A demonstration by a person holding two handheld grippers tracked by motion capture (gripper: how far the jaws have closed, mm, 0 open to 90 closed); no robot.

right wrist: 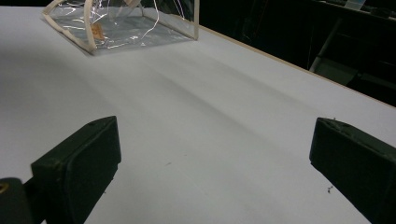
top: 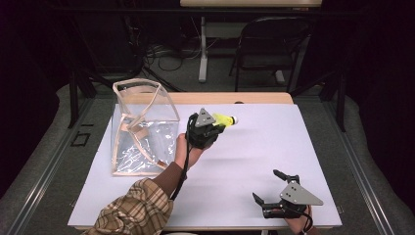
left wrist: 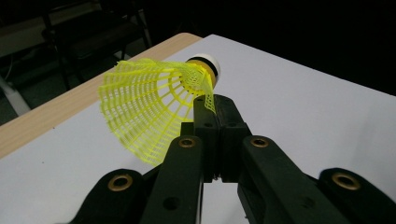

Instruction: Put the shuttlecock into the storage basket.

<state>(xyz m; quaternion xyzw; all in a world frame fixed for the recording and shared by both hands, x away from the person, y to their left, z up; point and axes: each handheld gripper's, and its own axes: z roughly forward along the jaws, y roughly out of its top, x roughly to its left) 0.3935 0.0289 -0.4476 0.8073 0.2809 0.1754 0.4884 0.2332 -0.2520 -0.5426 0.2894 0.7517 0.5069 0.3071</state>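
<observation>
the left gripper (top: pixel 218 128) is clamped on the skirt edge of the yellow shuttlecock (left wrist: pixel 154 100), held above the table (top: pixel 274 142) beside the clear bag (top: pixel 144 125). keep the pinch firm; carry over the bag's open top. right gripper (top: pixel 268 188) rests with jaws spread.

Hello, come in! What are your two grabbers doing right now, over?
Left gripper fingers shut on the yellow shuttlecock, lifted off the table. Right gripper open, empty. Clear bag beside it, nothing in the way.

lab | dark curtains, floor cables (top: pixel 166 54), folding chair (top: pixel 266 46)
</observation>
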